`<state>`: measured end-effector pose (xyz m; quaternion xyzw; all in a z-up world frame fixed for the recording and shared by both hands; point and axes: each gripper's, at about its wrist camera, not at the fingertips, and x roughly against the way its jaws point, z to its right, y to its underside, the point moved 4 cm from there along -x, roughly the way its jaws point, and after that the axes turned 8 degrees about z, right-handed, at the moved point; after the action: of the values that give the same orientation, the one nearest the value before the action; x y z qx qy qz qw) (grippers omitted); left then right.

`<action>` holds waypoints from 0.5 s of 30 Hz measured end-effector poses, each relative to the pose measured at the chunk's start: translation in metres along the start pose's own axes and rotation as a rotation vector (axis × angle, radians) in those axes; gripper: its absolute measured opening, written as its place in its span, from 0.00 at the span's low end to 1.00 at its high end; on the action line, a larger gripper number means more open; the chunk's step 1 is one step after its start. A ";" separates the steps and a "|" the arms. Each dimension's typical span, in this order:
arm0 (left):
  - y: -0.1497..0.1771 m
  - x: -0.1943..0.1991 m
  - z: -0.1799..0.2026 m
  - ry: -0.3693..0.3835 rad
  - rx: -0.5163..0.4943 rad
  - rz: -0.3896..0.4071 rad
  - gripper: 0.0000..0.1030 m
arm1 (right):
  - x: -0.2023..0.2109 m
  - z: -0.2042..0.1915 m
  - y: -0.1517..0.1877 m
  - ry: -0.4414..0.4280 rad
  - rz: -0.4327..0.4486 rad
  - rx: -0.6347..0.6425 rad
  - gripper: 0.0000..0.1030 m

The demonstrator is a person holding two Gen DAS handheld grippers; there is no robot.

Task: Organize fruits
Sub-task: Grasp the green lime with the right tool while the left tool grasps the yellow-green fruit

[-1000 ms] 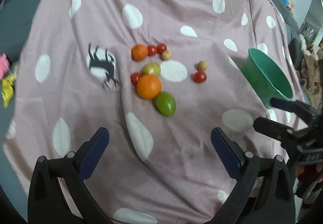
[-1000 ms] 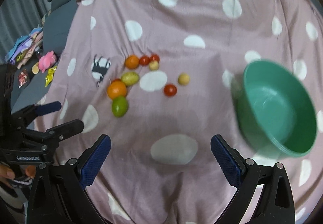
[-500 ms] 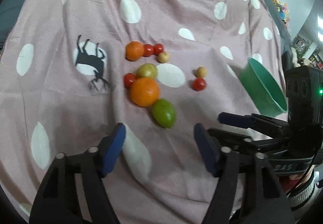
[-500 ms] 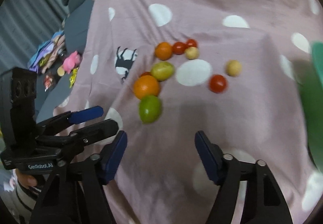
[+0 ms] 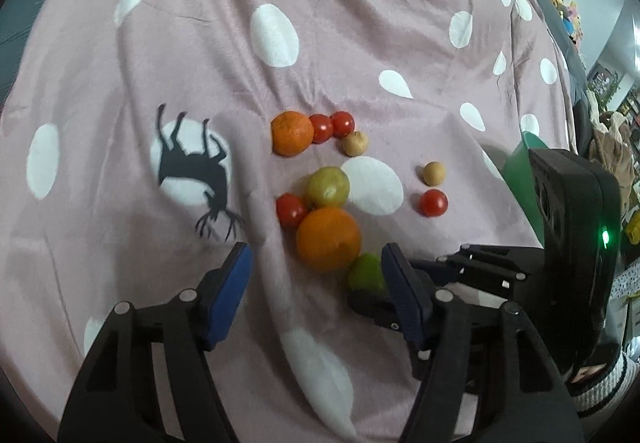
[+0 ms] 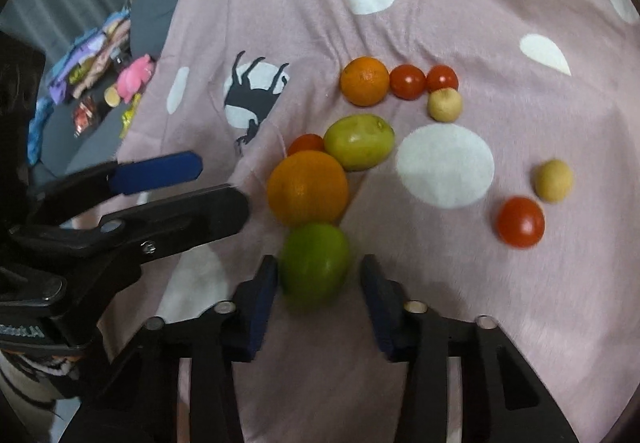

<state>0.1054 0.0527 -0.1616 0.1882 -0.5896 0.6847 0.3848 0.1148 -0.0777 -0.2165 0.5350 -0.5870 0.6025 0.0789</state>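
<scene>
Pink polka-dot blanket (image 5: 200, 43) with deer print (image 5: 194, 167), pink toy (image 6: 135, 77)

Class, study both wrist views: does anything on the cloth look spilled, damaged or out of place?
Nothing looks spilled or damaged. The fruits lie loose on the pink dotted cloth, none in the green bowl. Two sit apart from the cluster: a red tomato and a small tan fruit. The cloth is wrinkled.

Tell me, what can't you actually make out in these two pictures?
- Green bowl: left wrist view shows only a sliver, the rest behind the right gripper's body; out of frame in the right wrist view.
- Green lime: blurred between the right gripper fingers; contact unclear.
- Clutter beside the blanket: too small to identify.
</scene>
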 end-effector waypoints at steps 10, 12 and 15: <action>-0.033 -0.051 0.018 0.042 -0.090 -0.065 0.64 | 0.022 0.064 -0.008 0.124 0.042 -0.094 0.34; -0.036 -0.067 0.022 0.009 -0.126 -0.097 0.58 | 0.028 0.075 -0.008 0.125 0.053 -0.119 0.34; -0.034 -0.084 0.022 -0.041 -0.171 -0.140 0.49 | 0.034 0.086 -0.007 0.115 0.066 -0.139 0.34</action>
<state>0.1795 0.0065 -0.1936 0.2093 -0.6390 0.5994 0.4342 0.1534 -0.1616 -0.2096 0.4733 -0.6391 0.5924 0.1292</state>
